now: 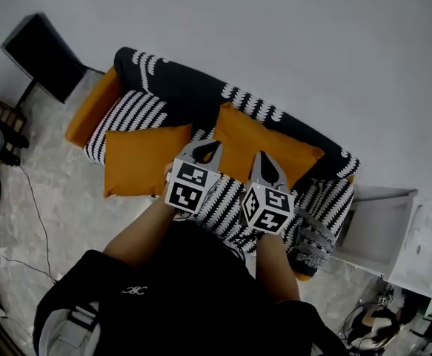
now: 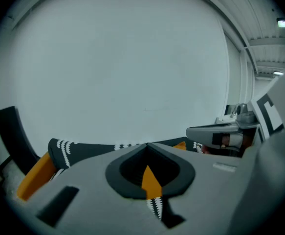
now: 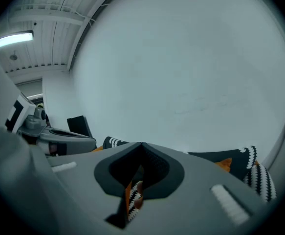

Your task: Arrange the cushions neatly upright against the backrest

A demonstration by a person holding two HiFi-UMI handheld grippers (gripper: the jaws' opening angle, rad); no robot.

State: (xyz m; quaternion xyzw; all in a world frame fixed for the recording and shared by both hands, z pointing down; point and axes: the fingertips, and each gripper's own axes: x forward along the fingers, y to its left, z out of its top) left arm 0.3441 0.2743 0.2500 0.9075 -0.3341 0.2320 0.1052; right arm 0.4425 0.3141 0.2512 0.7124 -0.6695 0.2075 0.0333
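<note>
Two orange cushions rest on a sofa with a black-and-white patterned cover (image 1: 171,87). The left cushion (image 1: 138,160) is on the seat near the orange armrest (image 1: 90,106). The right cushion (image 1: 264,143) leans at the backrest. Both grippers hover above the seat's front, between and over the cushions. My left gripper (image 1: 207,147) is shut and holds nothing, and so is my right gripper (image 1: 264,159). In the left gripper view the shut jaws (image 2: 147,147) point over the backrest (image 2: 83,150) at the wall. In the right gripper view the shut jaws (image 3: 141,146) do the same.
A black panel (image 1: 45,47) stands on the floor left of the sofa. A white shelf unit (image 1: 382,228) stands at the sofa's right end. Cables (image 1: 30,199) and small objects lie on the floor at the left. A plain wall is behind the sofa.
</note>
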